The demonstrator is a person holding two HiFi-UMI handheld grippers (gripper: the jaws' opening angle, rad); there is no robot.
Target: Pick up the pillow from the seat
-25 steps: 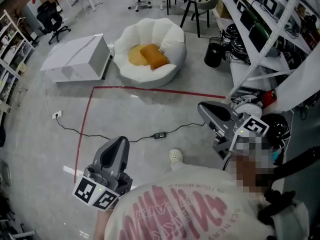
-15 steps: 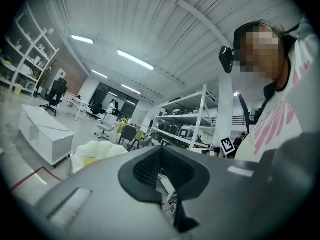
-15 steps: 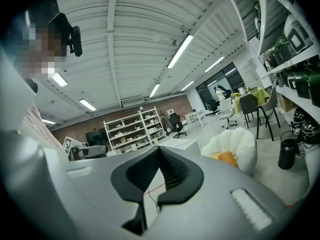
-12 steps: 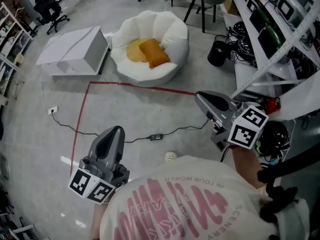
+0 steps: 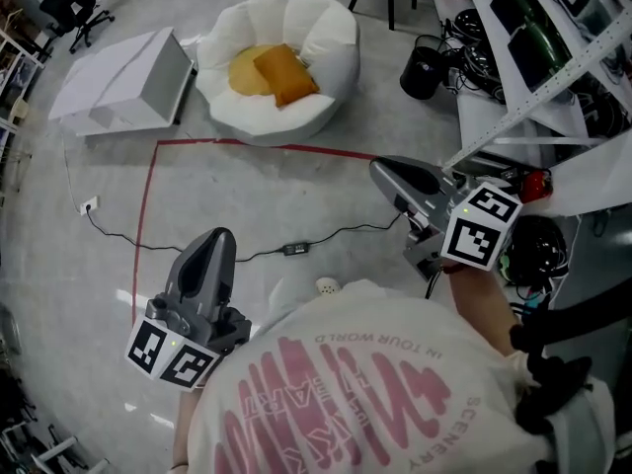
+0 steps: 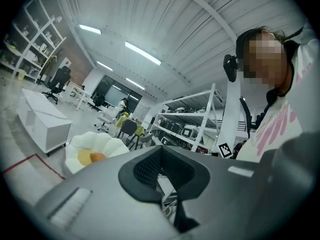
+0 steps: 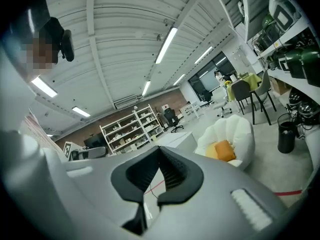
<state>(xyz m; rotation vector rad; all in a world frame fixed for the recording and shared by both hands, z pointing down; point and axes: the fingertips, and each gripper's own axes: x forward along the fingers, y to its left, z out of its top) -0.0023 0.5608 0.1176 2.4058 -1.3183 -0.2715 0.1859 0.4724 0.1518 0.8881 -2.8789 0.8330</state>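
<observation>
- Ceiling strip lights (image 7: 166,45) lighting the hall evenly, soft shadows only
- Fisheye bending edges, dark vignette corners
- Near gripper bodies blurring slightly

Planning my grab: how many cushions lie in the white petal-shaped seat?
2: an orange square fabric pillow, and a round yellow cushion partly beneath it, to its left in the head view. Others may hide underneath.
</observation>
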